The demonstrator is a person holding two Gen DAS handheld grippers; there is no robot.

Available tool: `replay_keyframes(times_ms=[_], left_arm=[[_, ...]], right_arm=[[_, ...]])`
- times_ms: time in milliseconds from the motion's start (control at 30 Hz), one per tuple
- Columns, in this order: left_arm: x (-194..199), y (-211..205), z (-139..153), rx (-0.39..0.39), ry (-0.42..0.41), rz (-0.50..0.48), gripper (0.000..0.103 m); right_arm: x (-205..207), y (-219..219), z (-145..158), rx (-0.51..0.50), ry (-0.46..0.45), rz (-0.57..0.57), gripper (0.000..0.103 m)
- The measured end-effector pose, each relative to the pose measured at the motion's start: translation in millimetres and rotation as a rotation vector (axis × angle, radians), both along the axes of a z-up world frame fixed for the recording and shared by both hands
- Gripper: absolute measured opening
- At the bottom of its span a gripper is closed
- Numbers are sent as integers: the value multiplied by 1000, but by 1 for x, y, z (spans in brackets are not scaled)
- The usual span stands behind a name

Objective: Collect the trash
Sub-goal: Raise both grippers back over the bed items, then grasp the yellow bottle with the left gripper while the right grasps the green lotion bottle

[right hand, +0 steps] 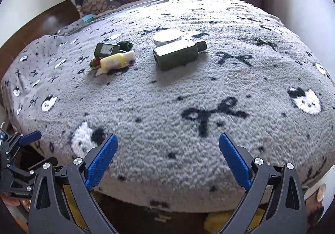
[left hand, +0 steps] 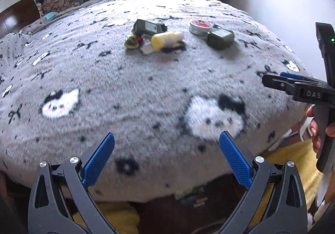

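Yellow bottle (right hand: pixel 116 60) beside green bottle (right hand: pixel 106 49).

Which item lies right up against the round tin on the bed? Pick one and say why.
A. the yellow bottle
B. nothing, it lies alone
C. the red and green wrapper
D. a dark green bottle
D: the round tin lies just behind and against a dark green bottle on the blanket, while the yellow bottle and the wrapper sit in a separate cluster to the left.
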State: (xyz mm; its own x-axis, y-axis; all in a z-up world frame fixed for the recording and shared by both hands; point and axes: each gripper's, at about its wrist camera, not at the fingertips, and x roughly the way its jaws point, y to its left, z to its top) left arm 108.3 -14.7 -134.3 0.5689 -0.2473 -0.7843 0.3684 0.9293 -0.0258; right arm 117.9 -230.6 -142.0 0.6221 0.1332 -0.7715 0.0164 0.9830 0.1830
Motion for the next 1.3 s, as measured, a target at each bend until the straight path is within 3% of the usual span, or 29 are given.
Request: replay_keyframes(times_ms=[333, 767, 867, 967, 1033, 1200, 1300], left_arm=[[90, -16, -9, 12, 17, 18, 93], [155, -46, -16, -19, 32, -40, 93], [168, -56, -19, -38, 50, -56, 85], [181, -66, -22, -27, 54, -59, 80], [188, -71, -24, -26, 57, -56, 77], [201, -84, -28, -4, 60, -69, 68], [205, -89, -30, 19, 56, -62, 55]], right_arm=[[102, 11, -12, 55, 62, -63, 97], [192, -1, -23, 59, 153, -191, 98], [206, -3, -26, 40, 169, -198, 97], [211, -4, -27, -17, 174, -188, 83], [211, -9, -26, -45, 170, -180, 60], [209, -23, -29, -45, 154, -122, 55], [203, -26, -28, -49, 145, -108, 52]])
